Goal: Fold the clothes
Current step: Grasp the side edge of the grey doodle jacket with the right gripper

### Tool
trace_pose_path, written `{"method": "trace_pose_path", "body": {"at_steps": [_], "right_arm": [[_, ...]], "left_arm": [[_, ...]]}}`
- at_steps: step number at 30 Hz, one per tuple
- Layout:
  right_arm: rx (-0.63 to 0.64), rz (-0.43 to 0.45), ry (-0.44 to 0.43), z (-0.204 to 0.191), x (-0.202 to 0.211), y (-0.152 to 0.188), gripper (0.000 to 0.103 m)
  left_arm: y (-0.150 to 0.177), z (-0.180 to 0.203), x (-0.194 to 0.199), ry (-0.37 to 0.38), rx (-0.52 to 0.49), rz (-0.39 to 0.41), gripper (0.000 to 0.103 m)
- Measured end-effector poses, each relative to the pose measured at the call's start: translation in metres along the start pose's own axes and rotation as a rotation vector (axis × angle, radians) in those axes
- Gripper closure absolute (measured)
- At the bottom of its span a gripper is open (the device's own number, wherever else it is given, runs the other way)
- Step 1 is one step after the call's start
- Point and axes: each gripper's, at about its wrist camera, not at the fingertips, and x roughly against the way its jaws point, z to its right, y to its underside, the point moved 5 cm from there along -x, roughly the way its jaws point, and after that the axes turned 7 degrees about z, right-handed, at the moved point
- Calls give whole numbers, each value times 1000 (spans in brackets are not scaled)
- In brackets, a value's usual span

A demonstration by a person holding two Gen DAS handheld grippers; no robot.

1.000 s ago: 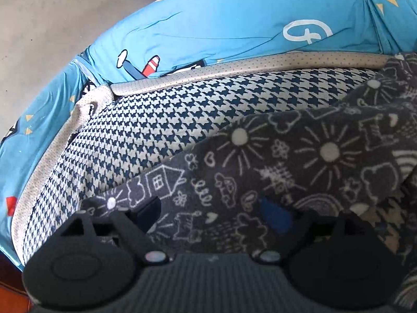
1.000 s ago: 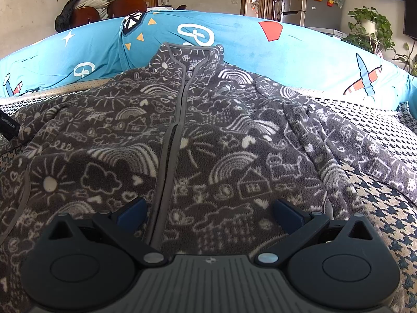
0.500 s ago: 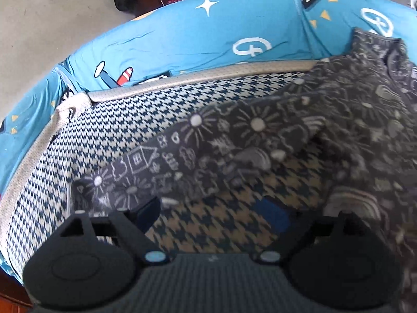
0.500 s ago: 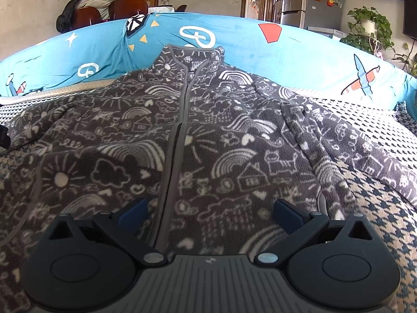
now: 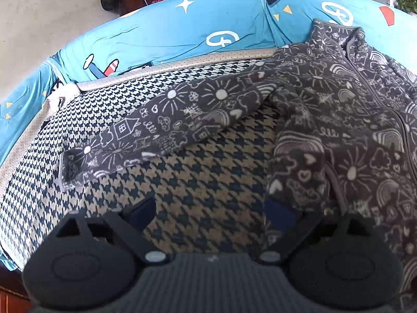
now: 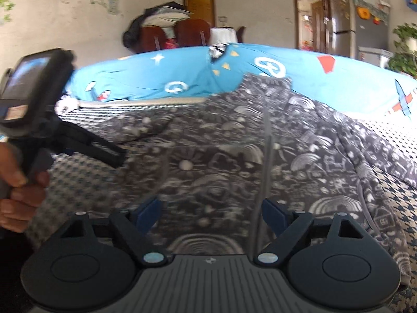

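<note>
A grey jacket [image 5: 351, 120] with white doodle drawings lies spread, front up and zipped, on a bed with a houndstooth cover [image 5: 208, 182]. Its collar reaches the blue sheet [image 5: 166, 36] at the far side. One sleeve [image 5: 161, 133] stretches out to the left, flat on the cover.

The left gripper [image 5: 211, 212] hovers over bare cover just beside the jacket's left edge; its jaws stand wide and are opening, with nothing between them. The right gripper [image 6: 212, 212] hangs above the jacket's near hem, close to the zip; its jaws are closing but still well apart, and no cloth is pinched. A hand [image 6: 18, 185] holds the left gripper's handle at the left.
</note>
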Motion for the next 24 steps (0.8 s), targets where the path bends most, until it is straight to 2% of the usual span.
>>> {"method": "trace_pose_path", "body": {"at_steps": [4, 6, 11, 17, 19, 24], "right_arm": [[63, -8, -110, -33, 12, -1, 31], [106, -16, -163, -52, 15, 0, 35], [207, -31, -259, -92, 13, 2, 37], [286, -92, -289, -116, -10, 13, 38], [324, -110, -292, -120, -18, 17, 41], [393, -135, -271, -123, -34, 27, 61]], "left_arm": [[7, -13, 6, -9, 45, 1, 8], [9, -23, 9, -36, 62, 5, 8], [11, -46, 11, -96, 97, 8, 7], [14, -67, 12, -94, 160, -9, 7], [14, -72, 13, -87, 180, -10, 7], [12, -77, 15, -63, 220, -9, 6]]}}
